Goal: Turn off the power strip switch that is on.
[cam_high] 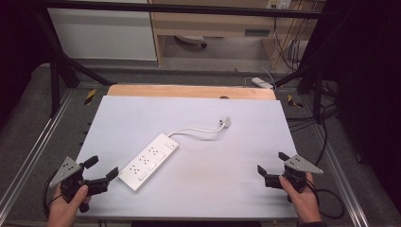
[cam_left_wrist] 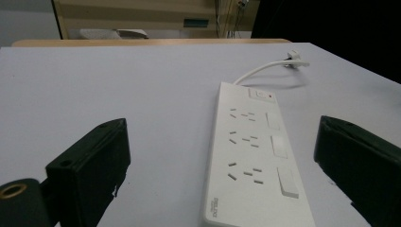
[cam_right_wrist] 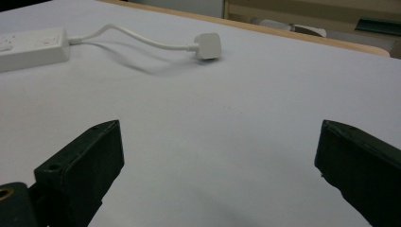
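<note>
Centrally on the pale grey tabletop point(cam_high: 198, 184) lies a long white plastic power strip point(cam_high: 149, 161) with 3 sockets, 3 switches, lying diagonally, its white plug point(cam_high: 225, 122) farther right; left gripper point(cam_high: 102, 168) and right gripper point(cam_high: 271, 162) both gape, grasping nothing

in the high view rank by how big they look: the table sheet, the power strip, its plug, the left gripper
1. White table sheet.
2. Power strip.
3. Left gripper, close to the strip in apparent size and nearer the camera, so that order is unsure.
4. Plug.
</note>
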